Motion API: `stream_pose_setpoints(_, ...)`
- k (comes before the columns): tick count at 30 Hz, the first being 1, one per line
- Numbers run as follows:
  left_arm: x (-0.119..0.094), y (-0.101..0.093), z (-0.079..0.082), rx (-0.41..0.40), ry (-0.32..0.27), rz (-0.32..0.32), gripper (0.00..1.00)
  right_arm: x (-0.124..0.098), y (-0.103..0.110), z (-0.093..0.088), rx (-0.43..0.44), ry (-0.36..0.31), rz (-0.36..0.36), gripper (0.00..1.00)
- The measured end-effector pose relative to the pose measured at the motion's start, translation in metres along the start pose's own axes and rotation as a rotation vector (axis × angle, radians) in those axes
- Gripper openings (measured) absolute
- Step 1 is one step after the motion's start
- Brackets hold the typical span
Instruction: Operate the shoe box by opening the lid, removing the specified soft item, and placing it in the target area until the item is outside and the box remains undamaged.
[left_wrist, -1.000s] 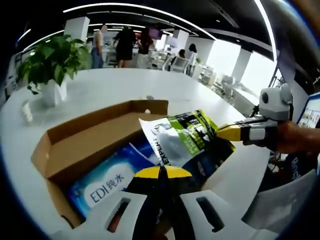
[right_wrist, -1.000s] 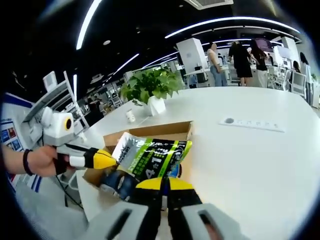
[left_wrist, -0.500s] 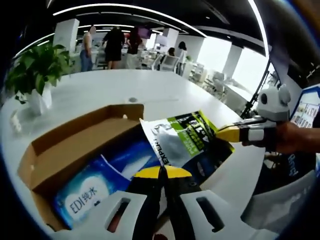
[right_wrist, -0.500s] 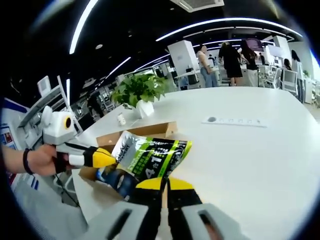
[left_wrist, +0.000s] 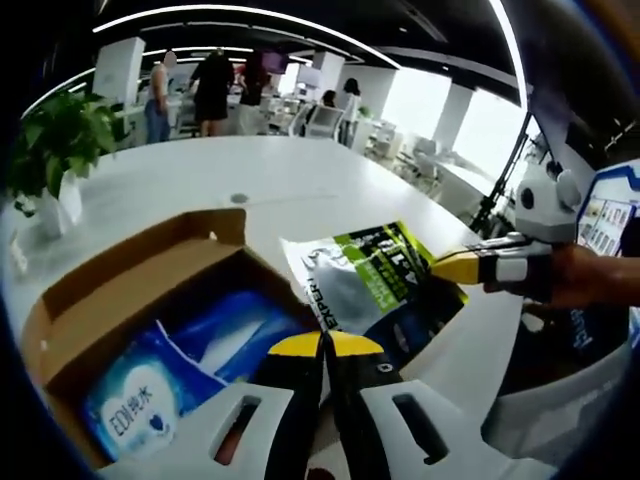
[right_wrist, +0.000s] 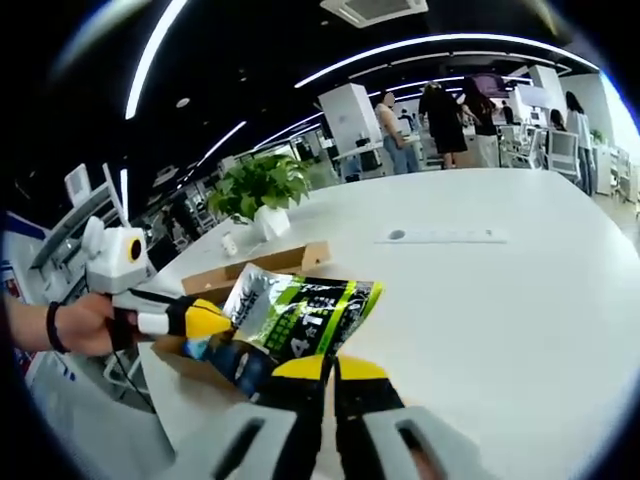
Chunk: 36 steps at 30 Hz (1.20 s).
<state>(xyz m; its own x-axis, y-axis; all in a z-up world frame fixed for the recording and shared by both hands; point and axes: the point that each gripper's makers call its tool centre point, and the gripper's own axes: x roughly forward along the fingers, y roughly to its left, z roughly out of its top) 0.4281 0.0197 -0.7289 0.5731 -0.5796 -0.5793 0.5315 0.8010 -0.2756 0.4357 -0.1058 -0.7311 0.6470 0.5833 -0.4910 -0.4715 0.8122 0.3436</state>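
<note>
1. Left gripper (left_wrist: 322, 345) has its yellow-tipped jaws closed on the near edge of the green and silver pouch (left_wrist: 372, 285). Seen from the right gripper view, this same gripper (right_wrist: 215, 318) comes in from the left, held by a hand (right_wrist: 75, 325), and pinches the pouch's (right_wrist: 300, 318) left side.

2. To the left of the pouch in the left gripper view lies the shoe box (left_wrist: 110, 285), a brown cardboard carton with its lid open. Blue wipe packs (left_wrist: 170, 365) rest inside it. The pouch hangs up over the box's right-hand edge, not down in the cavity.

3. Right gripper (right_wrist: 325, 372) is likewise clamped on the pouch, on the edge nearest its own camera. In the left gripper view it (left_wrist: 462, 265) reaches in from the right and holds the pouch's far right corner.

4. So the pouch is stretched between the two tools, its long axis running roughly from one gripper to the other.

5. Bare white table (right_wrist: 500, 300) spreads to the right of the box in the right gripper view. As I judge it, the placing move goes that way, away from the carton, with the right gripper leading since it is on the open-table side.

6. A potted plant (right_wrist: 258, 190) stands well beyond the box.
</note>
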Motion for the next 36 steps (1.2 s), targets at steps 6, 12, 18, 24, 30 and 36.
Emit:
stream_pose_setpoints(6, 0.010, -0.011, 0.000, 0.001, 0.005, -0.012, 0.00, -0.008, -0.013, -0.003, 0.007, 0.000, -0.010, 0.00)
stream_pose_setpoints(12, 0.020, -0.022, 0.000, 0.003, 0.007, -0.025, 0.00, -0.016, -0.025, -0.007, 0.012, 0.004, -0.023, 0.00)
stream_pose_setpoints(18, 0.031, -0.034, 0.000, 0.006, 0.012, -0.044, 0.00, -0.024, -0.039, -0.011, 0.020, 0.006, -0.041, 0.00)
stream_pose_setpoints(24, 0.041, -0.043, -0.002, 0.011, 0.021, -0.058, 0.00, -0.029, -0.050, -0.015, 0.027, 0.012, -0.054, 0.00)
stream_pose_setpoints(30, 0.050, -0.050, -0.004, 0.011, 0.028, -0.070, 0.00, -0.033, -0.061, -0.018, 0.032, 0.019, -0.064, 0.00)
stream_pose_setpoints(36, 0.059, -0.054, -0.006, 0.010, 0.039, -0.075, 0.00, -0.034, -0.070, -0.021, 0.037, 0.024, -0.069, 0.00)
